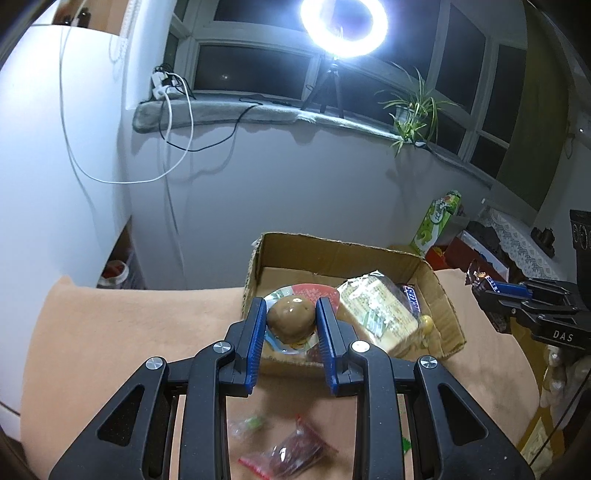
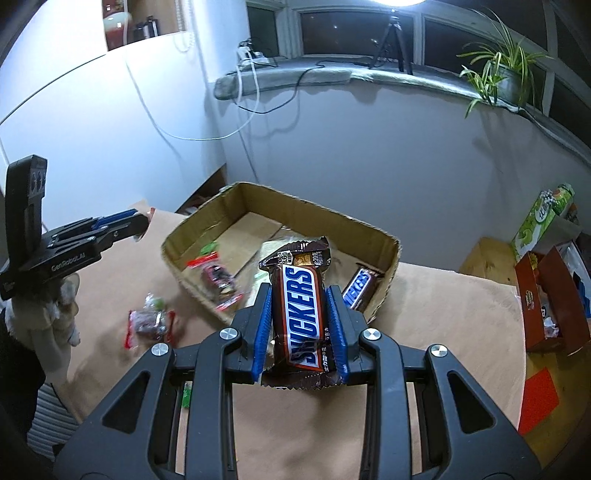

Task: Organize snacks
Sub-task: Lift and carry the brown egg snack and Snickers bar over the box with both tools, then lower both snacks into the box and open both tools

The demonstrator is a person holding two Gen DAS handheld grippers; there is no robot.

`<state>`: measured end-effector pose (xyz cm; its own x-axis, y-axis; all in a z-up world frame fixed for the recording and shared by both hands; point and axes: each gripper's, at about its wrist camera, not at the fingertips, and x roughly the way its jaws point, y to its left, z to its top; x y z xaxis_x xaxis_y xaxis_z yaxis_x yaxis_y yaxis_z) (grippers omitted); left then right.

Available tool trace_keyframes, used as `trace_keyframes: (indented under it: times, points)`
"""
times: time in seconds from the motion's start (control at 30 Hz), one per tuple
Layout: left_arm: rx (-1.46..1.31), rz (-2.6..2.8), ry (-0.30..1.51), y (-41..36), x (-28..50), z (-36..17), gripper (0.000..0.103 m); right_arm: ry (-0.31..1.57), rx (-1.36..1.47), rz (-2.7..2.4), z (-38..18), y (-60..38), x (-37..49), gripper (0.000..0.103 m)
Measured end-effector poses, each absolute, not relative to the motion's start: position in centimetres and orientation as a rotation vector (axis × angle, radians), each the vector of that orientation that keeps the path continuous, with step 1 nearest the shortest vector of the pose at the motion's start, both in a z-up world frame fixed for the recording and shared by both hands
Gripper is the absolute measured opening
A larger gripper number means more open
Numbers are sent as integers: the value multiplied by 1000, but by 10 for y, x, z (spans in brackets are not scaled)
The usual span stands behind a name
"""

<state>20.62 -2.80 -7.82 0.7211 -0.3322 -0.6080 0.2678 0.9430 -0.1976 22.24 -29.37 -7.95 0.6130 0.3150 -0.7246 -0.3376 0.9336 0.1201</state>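
My left gripper [image 1: 291, 306] is shut on a packed brown egg [image 1: 291, 321], held just over the near wall of an open cardboard box [image 1: 332, 254]. Inside the box lie a pale green-yellow packet [image 1: 376, 310] and a Snickers bar [image 1: 410, 297]. My right gripper [image 2: 300, 290] is shut on another Snickers bar [image 2: 299, 314], upright, in front of the same box [image 2: 280, 206]. A red packet [image 2: 218, 280] leans on the box's near wall. In each wrist view the other gripper shows at the side: the right gripper [image 1: 480, 291] and the left gripper [image 2: 142, 221].
On the peach cloth [image 1: 129, 325] before the box lie a red packet [image 2: 151, 325] and a small clear candy [image 1: 251, 424]. A green carton [image 1: 439, 221] and an open red box [image 2: 546, 295] stand to the right. Behind are a white wall, a windowsill plant [image 2: 502, 74] and a ring light [image 1: 343, 26].
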Motion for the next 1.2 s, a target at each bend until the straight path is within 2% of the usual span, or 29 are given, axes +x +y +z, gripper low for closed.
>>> trace_keyframes:
  times: [0.57,1.03,1.07,1.1,1.17,1.2]
  points:
    - [-123,-317,769,-40,253,-107,26,908,-13,340,-117,-298,283,30]
    - [-111,-324,798,-52,268,-115,27,925,-23,336,-126,-297,295,31]
    - [-110,-324,800,-53,268,-115,27,924,-23,337,-126,-295,295,35]
    - [-109,-324,799,-53,268,-114,27,920,-23,337,-124,-295,294,47]
    - [-104,-324,798,-54,267,-113,27,906,-27,337,-121,-295,292,55]
    - [-103,-324,797,-54,266,-113,27,904,-26,339,-120,-295,291,55]
